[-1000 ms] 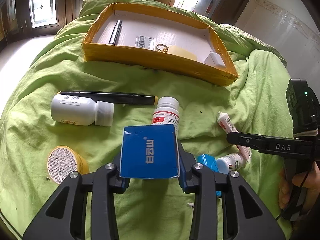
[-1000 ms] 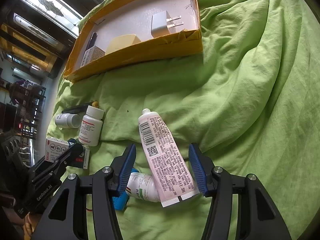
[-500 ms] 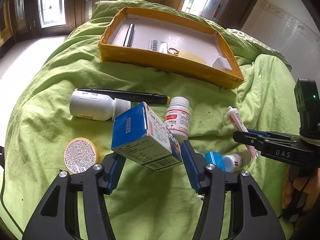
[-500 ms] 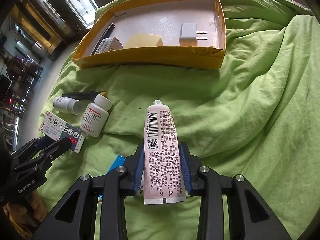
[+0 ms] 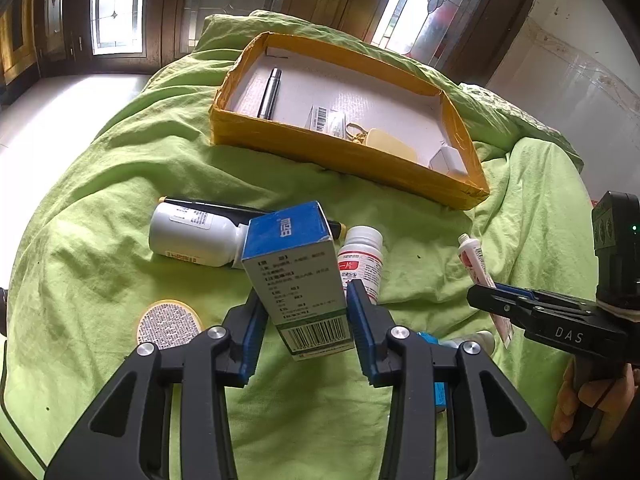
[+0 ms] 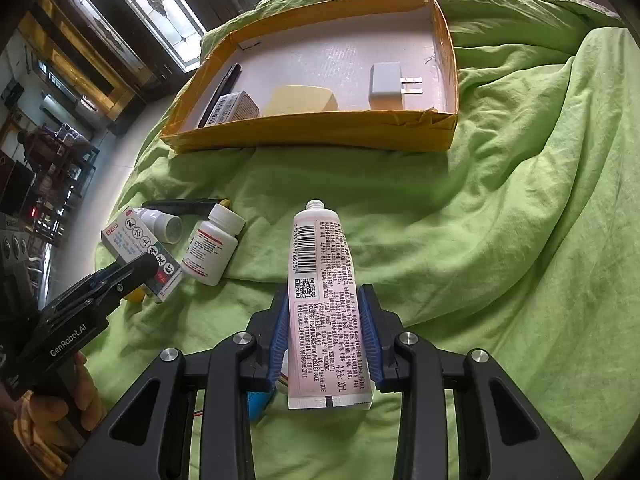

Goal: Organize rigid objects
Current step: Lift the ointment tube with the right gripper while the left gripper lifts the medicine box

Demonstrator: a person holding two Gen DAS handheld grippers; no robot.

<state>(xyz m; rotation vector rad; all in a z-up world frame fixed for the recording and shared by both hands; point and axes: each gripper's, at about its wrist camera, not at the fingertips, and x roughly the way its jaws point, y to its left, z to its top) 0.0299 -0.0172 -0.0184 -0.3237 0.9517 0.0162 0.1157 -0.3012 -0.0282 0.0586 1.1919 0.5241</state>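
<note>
My left gripper [image 5: 306,312] is shut on a blue-topped medicine box [image 5: 298,272] and holds it above the green bedcover; the box also shows in the right wrist view [image 6: 138,250]. My right gripper [image 6: 325,320] is shut on a pink-white ointment tube [image 6: 324,304], nozzle pointing away, lifted off the cover; the tube also shows in the left wrist view [image 5: 478,268]. The yellow cardboard tray [image 5: 344,152] lies further back and holds a pen [image 5: 270,94], a small carton [image 5: 326,122], a yellow bar [image 5: 392,146] and a white plug [image 6: 386,86].
On the cover lie a white bottle on its side [image 5: 192,236], a black marker [image 5: 224,208], a red-labelled pill bottle [image 5: 360,262], a yellow round tin [image 5: 168,324] and a blue item [image 5: 432,340]. The bedcover [image 6: 520,220] is rumpled and rises at right.
Both grippers have risen with their loads and moved toward the tray. The medicine box has turned so its barcode side faces the left camera. The right gripper closed on the tube a second ago.
</note>
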